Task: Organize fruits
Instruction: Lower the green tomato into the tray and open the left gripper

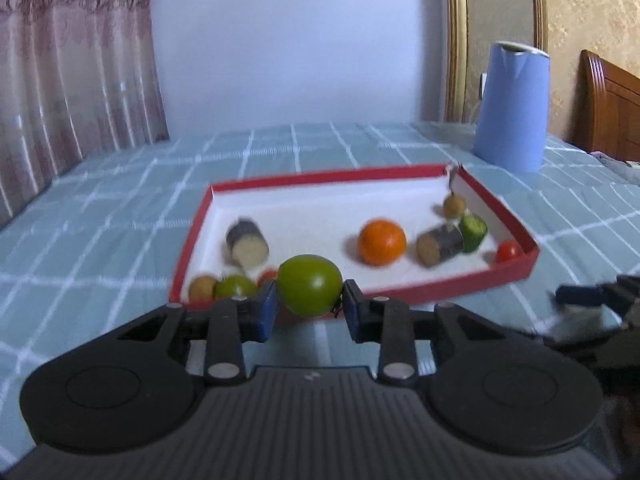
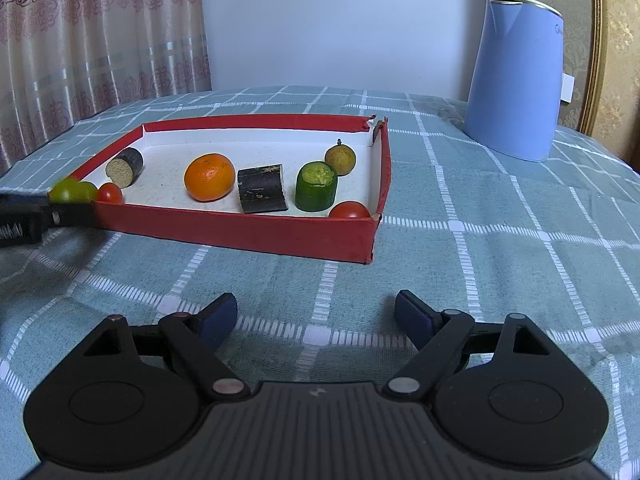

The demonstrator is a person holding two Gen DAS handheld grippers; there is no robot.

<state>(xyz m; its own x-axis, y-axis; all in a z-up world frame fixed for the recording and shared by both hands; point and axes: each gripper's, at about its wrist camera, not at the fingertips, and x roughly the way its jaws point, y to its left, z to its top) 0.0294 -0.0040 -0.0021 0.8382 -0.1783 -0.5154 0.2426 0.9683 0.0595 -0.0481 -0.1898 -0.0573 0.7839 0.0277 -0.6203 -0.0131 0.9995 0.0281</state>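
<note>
— One green fruit sat clamped between the blue pads of our left gripper, didn't it?

— Yes. We had it pinched on both sides, held just in front of the near wall of the red tray, above the checked cloth. In the right wrist view the same fruit showed only as a green blur at the tray's near left corner.

— And what did we leave in the tray?

— We counted an orange near the middle, a dark cut cylinder just beside it, and a green cut piece standing upright to its right. A small brownish fruit lay behind that piece, and a red tomato sat against the near wall. At the left end we saw another dark cylinder, a second tomato and a second green fruit.

— Our right gripper?

— Its jaws stood wide apart with nothing between them, low over the cloth, in front of the tray and well apart from it.

— Anything farther out?

— A blue kettle stood behind the tray to the right, with a curtain at the far left.
</note>
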